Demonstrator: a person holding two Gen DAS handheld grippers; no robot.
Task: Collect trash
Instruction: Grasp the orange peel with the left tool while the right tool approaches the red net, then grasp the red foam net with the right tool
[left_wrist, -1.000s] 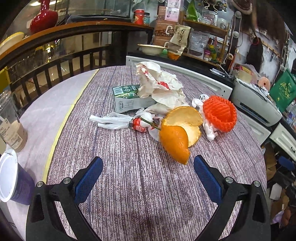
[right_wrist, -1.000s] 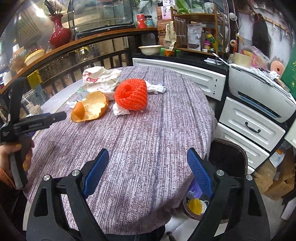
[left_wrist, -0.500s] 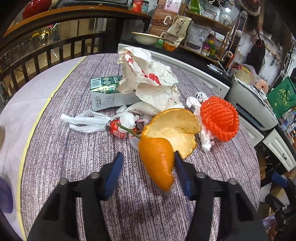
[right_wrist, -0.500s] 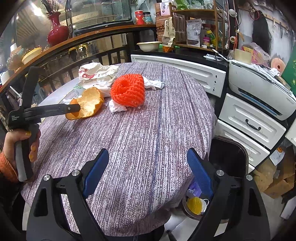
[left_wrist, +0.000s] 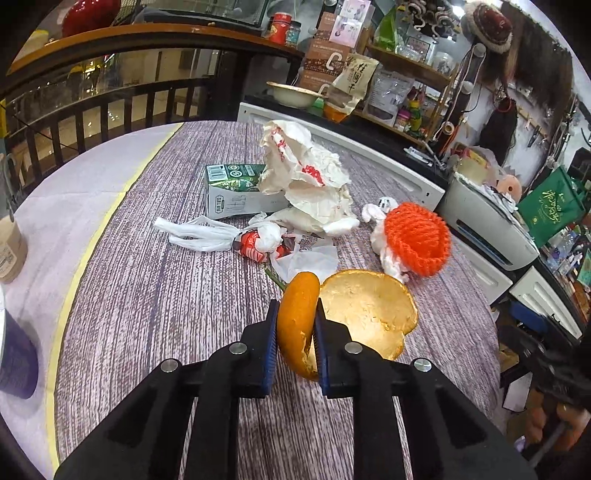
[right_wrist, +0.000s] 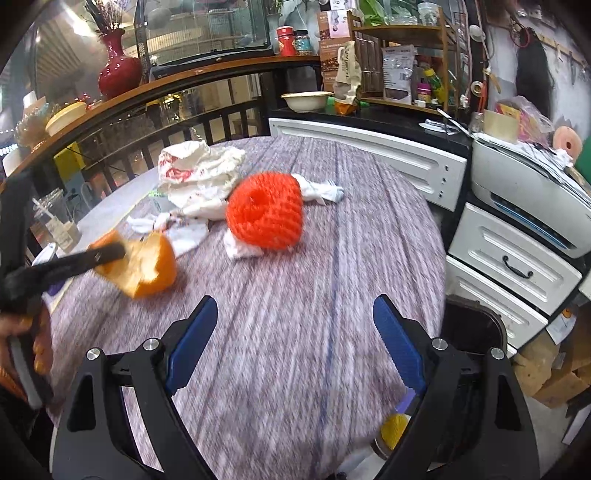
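My left gripper (left_wrist: 295, 314) is shut on a large orange peel (left_wrist: 365, 314), pinching one curled flap and holding it just above the striped tablecloth; it also shows in the right wrist view (right_wrist: 142, 264). Behind it lie a red foam fruit net (left_wrist: 417, 242), crumpled white paper wrappers (left_wrist: 306, 184), a green and white carton (left_wrist: 232, 192) and a knotted white plastic bag (left_wrist: 207, 234). My right gripper (right_wrist: 295, 332) is open and empty over the table's near right part, with the red net (right_wrist: 264, 216) ahead of it.
A dark trash bin (right_wrist: 469, 332) stands on the floor at the table's right edge, beside white drawers (right_wrist: 513, 266). A purple cup (left_wrist: 14, 354) and a clear cup (left_wrist: 9, 243) stand at the left. A wooden railing (left_wrist: 110, 107) runs behind the table.
My left gripper moved forward and closed on the orange peel, then lifted and drew it back from the pile. My right gripper stayed open and barely moved.
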